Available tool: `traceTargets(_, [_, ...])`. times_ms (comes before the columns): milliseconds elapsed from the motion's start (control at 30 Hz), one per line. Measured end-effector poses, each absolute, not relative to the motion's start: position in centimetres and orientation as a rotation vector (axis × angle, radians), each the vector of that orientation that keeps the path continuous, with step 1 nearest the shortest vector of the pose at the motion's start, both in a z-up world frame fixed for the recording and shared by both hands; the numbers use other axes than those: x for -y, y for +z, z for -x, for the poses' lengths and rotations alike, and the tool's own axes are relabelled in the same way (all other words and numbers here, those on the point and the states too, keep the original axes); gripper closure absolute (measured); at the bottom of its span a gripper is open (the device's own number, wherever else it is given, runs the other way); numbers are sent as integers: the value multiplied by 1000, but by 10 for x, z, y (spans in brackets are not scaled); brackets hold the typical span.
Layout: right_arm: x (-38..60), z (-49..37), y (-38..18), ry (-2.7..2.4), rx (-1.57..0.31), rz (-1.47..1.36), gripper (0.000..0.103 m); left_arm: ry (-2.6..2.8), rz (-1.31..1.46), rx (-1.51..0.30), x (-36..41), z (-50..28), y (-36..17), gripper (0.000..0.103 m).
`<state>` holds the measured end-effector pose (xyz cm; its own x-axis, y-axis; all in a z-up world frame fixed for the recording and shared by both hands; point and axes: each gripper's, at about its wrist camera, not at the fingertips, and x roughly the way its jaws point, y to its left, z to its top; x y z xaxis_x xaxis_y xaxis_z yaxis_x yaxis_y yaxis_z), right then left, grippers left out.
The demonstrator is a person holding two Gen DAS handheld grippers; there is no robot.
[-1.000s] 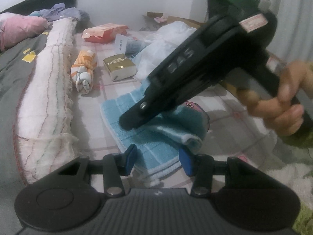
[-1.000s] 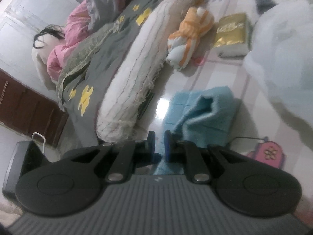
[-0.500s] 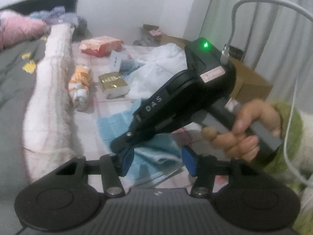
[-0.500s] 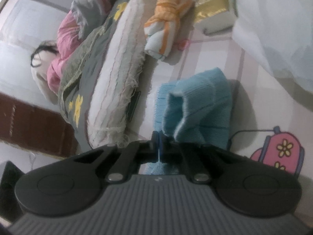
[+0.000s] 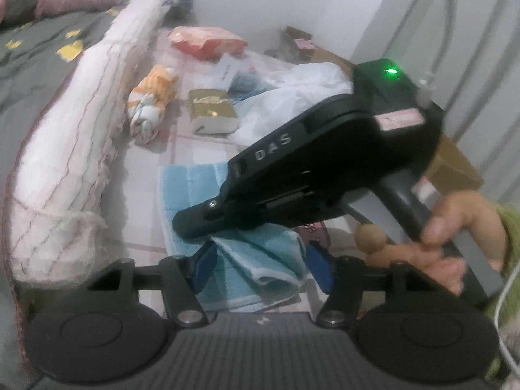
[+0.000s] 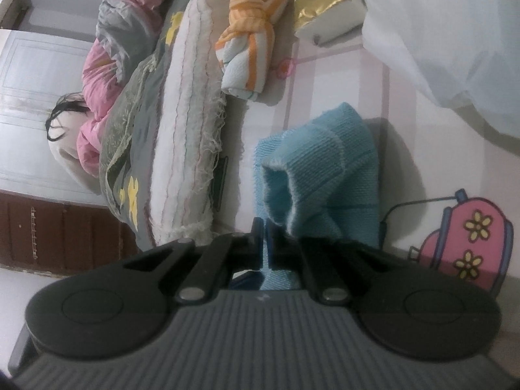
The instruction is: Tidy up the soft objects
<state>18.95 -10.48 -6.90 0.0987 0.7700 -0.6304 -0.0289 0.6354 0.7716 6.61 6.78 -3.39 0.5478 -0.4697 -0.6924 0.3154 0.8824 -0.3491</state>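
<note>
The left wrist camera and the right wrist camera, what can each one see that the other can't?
Only the left wrist view shows the right claw from outside, the hand holding it, the orange packet and the curtain. Only the right wrist view shows the white door, the brown cabinet and the pink backpack picture in full. Both show the blue towel, pinched by the right claw, the orange striped bundle, the gold pack, the long pale roll and the white bag.

Folded blue towel (image 6: 325,175) on bedsheet
</note>
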Motion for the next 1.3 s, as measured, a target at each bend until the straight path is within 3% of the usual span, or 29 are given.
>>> traceTargets(33, [106,-189,-69,666,-1354,-693,101,-471,207,-881,-68,-67,-35,51])
traceTargets(100, [106,-188,-68,670,-1351,-698,98,-464,220,-895,-69,-69,-37,72])
traceTargets(167, [107,-187,-66,682,-1342,-706,93,-456,234,-926,-70,-72,-41,83])
traceTargets(233, [109,-185,-61,699,-1327,-718,83,-442,253,-943,-73,-72,-45,87])
traceTargets(467, [141,-165,-16,724,-1159,-723,59,-433,259,-938,-78,-67,-49,89])
traceTargets(767, [154,-154,-27,581,-1206,-686,57,-431,245,-925,-77,-64,-49,89])
traceTargets(1033, [192,-140,-1,491,-1067,-676,56,-438,216,-918,-73,-65,-49,88])
traceTargets(1133, [203,-137,-13,407,-1086,-685,49,-441,214,-914,-74,-64,-50,88])
traceTargets(1300, [206,-139,-45,343,-1125,-723,49,-445,191,-909,-73,-62,-50,88])
